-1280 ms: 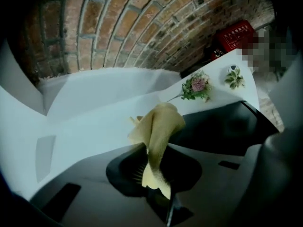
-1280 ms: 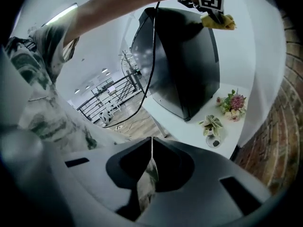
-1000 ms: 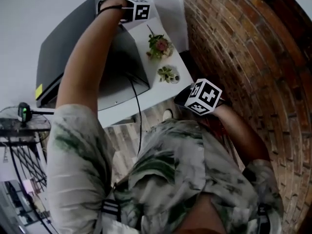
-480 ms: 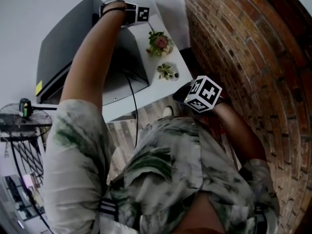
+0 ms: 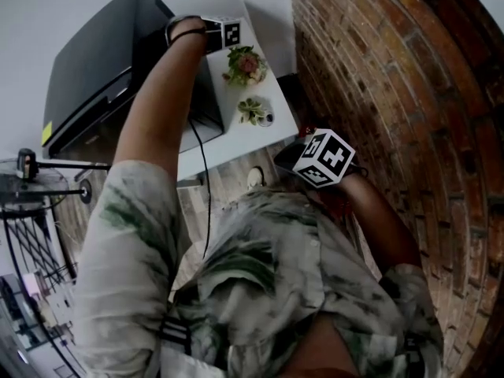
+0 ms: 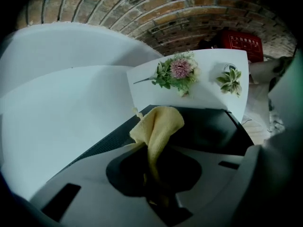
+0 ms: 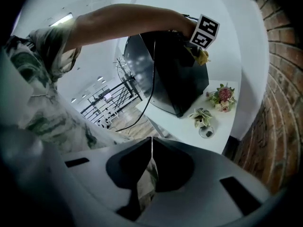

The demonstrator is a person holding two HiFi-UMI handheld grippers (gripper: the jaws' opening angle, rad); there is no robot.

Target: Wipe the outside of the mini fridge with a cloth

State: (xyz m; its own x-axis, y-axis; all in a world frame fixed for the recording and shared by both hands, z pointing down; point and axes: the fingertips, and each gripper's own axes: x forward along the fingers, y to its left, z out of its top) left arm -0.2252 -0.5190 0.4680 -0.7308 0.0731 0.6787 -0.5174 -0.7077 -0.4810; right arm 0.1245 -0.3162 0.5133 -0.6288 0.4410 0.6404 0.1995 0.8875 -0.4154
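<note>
Since the earlier frame, the left claw (image 5: 214, 35) has travelled a short way nearer along the upper right edge of the mini fridge (image 5: 90, 77), which stands on the white worktop (image 5: 272, 93); the right claw (image 7: 150, 167) has stayed low by the torso, closed on nothing. We note the left claw clamped on the yellow cloth (image 6: 158, 126), whose free end lies against the fridge's dark surface. We judge wiping under way on this edge, with the front and left side still to do.
</note>
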